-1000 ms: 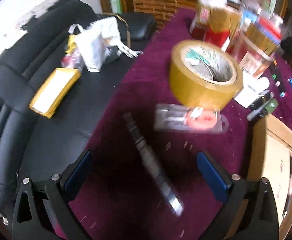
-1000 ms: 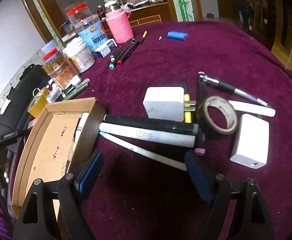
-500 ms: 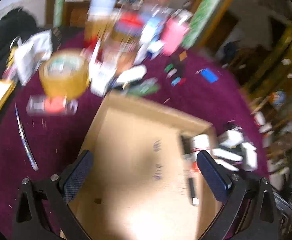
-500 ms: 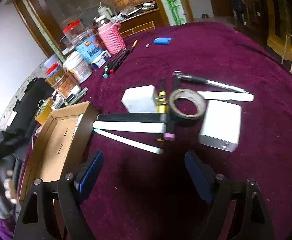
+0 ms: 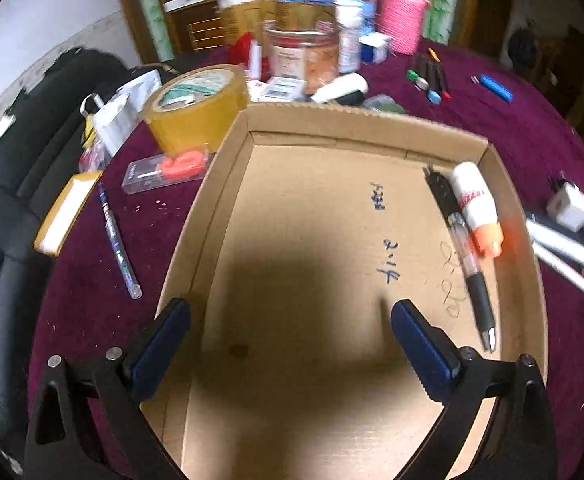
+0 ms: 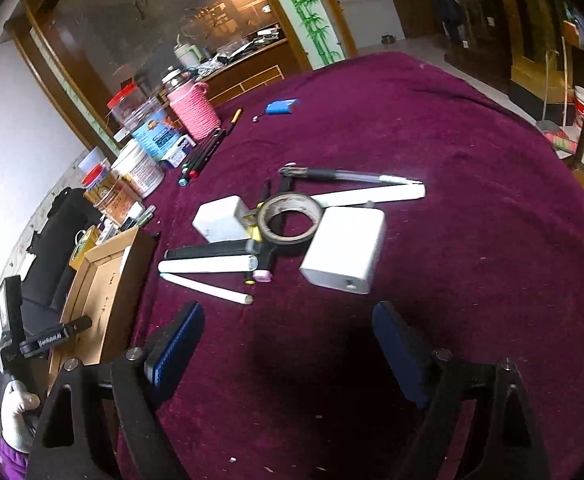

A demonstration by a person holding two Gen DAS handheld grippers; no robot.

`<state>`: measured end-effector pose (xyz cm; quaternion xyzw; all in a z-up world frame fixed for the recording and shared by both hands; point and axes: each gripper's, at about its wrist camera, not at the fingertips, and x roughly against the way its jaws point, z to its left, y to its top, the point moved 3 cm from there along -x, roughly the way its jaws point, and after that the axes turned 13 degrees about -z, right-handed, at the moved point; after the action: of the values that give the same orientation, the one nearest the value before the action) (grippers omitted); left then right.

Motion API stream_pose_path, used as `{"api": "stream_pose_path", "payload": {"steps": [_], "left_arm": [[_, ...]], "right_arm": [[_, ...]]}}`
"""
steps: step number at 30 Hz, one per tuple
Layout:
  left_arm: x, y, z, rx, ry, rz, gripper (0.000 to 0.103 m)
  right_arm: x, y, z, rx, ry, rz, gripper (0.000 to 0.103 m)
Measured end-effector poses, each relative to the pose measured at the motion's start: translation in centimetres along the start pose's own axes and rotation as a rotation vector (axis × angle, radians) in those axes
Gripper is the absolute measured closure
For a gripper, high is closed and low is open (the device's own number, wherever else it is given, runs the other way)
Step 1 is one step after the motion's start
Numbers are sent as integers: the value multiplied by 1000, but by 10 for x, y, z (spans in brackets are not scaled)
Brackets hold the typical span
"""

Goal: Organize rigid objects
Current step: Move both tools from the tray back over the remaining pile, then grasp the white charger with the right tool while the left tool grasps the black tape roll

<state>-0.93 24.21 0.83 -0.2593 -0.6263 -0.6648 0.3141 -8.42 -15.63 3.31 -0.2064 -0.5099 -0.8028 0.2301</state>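
1. The left gripper (image 5: 289, 334) hung over the cardboard tray (image 5: 356, 128), fingers spread wide and empty.
2. A glue bottle (image 5: 474, 204) and pen (image 5: 470, 264) lay along the tray's right side.
3. The right gripper (image 6: 287, 346) hovered open and empty above the tabletop (image 6: 472, 184), near a white power bank (image 6: 344, 248) and a tape ring (image 6: 289, 218).

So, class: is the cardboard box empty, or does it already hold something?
Not empty: the cardboard box holds a pen and a glue bottle by one wall.
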Motion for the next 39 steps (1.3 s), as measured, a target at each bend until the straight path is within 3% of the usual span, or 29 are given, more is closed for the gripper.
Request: {"api": "stream_pose_path", "payload": {"steps": [3,6,10,13,18,20,21,24,30,35,39], "left_arm": [[-2,3,-4,-36,4,20,2],[1,12,4,49,-60,29,2],[44,33,3,181,-173,-100,2],[71,45,-24,188,-265,-157,2],[79,45,-111,68,-424,-96,2],[75,41,-142,27,-453,-73,2],[72,42,-155,11,-462,-64,2],[62,42,-189,-17,-483,-42,2],[35,44,-235,-42,-471,-4,2],[14,42,-281,-116,-515,33,2],[-7,49,-317,-215,-454,22,2]], "right_arm": [[0,9,-14,-10,-7,6,14],[-12,20,-28,11,-52,40,14],[-35,28,-36,29,-99,89,14],[-56,29,-33,11,-105,125,14],[-83,29,-23,60,-139,144,15],[-82,29,-22,74,-118,142,23],[-80,30,-24,75,-114,145,42],[-68,29,-31,102,-114,152,50],[-45,27,-58,92,-138,134,52],[-31,27,-78,56,-115,125,51],[-30,23,-84,30,-81,122,50]]}}
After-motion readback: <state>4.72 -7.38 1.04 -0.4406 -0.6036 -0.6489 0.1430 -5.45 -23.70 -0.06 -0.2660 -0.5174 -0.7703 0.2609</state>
